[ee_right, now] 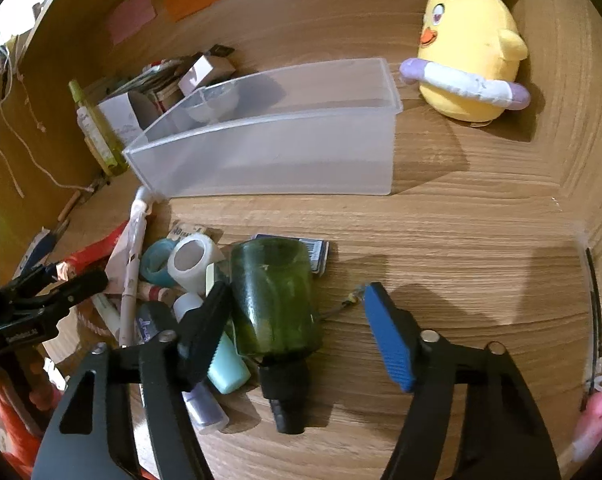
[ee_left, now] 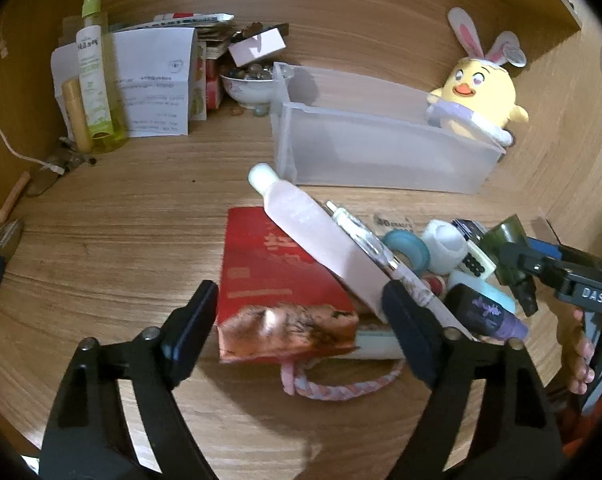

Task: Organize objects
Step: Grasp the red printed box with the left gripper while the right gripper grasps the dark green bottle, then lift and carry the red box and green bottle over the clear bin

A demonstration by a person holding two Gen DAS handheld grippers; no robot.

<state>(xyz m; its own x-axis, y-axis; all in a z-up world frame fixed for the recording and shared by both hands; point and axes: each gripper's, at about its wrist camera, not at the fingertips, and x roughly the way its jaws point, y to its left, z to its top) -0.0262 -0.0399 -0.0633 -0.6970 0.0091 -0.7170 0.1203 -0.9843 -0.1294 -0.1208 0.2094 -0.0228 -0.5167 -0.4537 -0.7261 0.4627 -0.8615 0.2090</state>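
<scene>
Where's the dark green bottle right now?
In the right wrist view the dark green bottle lies on its side on the wooden desk, between the right gripper's open fingers, at the right edge of the clutter pile, before the clear bin.

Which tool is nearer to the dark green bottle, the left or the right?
Right. The right tool has the dark green bottle between its open fingers; the left tool straddles the red packet beside it.

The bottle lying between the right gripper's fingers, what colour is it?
Dark green bottle, black cap; right wrist view.
</scene>
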